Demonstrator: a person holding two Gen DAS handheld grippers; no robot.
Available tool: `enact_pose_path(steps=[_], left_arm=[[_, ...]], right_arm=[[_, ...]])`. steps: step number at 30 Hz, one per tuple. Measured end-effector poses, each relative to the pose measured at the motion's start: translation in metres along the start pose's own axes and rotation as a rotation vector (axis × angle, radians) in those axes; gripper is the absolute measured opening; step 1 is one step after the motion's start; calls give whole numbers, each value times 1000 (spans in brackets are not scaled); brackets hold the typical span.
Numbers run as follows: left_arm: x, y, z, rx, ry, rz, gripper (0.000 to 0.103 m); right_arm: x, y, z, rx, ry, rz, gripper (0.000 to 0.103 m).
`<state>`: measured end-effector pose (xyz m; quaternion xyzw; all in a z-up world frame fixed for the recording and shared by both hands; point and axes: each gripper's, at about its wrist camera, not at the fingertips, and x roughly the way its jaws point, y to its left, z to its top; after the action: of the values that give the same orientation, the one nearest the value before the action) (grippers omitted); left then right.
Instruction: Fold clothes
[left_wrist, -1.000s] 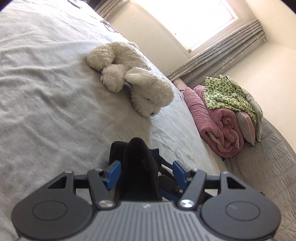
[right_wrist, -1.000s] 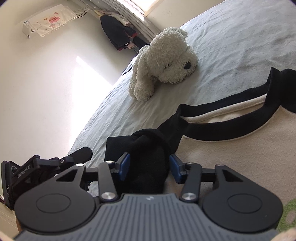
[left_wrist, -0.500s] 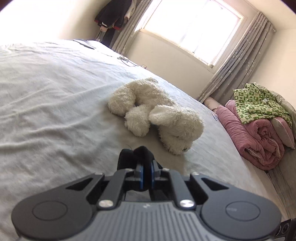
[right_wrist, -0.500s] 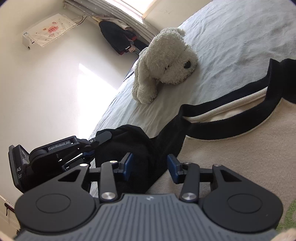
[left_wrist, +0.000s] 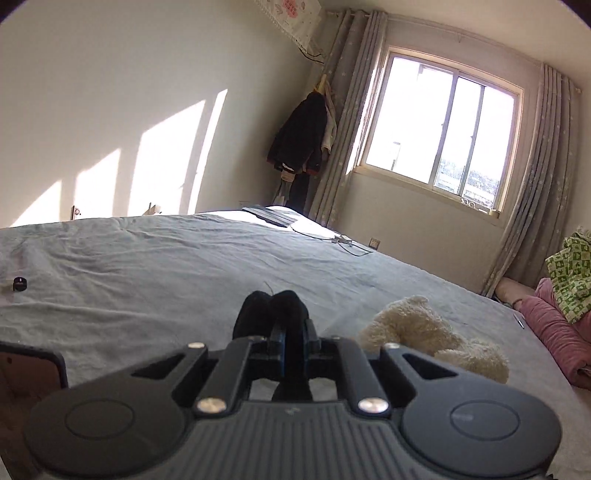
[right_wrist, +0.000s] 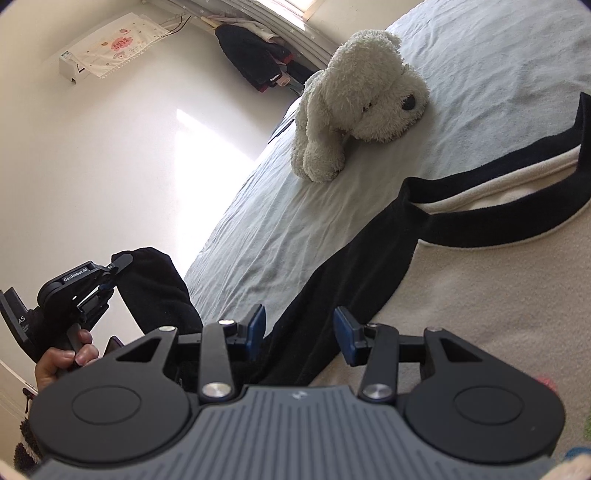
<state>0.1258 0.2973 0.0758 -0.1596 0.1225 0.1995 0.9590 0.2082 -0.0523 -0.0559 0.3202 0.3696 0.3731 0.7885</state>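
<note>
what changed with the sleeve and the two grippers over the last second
The left gripper closed on the end of the black sleeve and lifted it off the bed; its view swung up from the sheet to the window. The right gripper stayed open, straddling the sleeve where it lies. The cream sweater body and the plush dog did not move.

A: Room?
B: Pale walls (left_wrist: 110, 92) w/ sun patches. Window (left_wrist: 443, 136) at far end, very bright, grey curtains (left_wrist: 532, 184) both sides.
A: Furniture?
B: Big bed, grey sheet (left_wrist: 147, 266), wrinkled. Plush dog (right_wrist: 362, 96) on it. Dark coats (left_wrist: 299, 140) hang in the corner by the window.
A: Anything else?
B: Pink blanket roll (left_wrist: 554, 328) at right, green-check cloth (left_wrist: 570, 273) on top. Covered AC unit (right_wrist: 107, 48) high on wall.
</note>
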Motion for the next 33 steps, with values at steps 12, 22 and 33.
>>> enact_pose_path(steps=[12,22,33], left_arm=[[25,37,18,-76,75,405,8],[88,36,30,-223,194,454,10],[91,9,28,-77,218,351,50]], right_arm=[[20,18,-17,-73,77,11,47],[22,16,-19,-82,86,10,47],[23,16,-16,-79,81,7,47]])
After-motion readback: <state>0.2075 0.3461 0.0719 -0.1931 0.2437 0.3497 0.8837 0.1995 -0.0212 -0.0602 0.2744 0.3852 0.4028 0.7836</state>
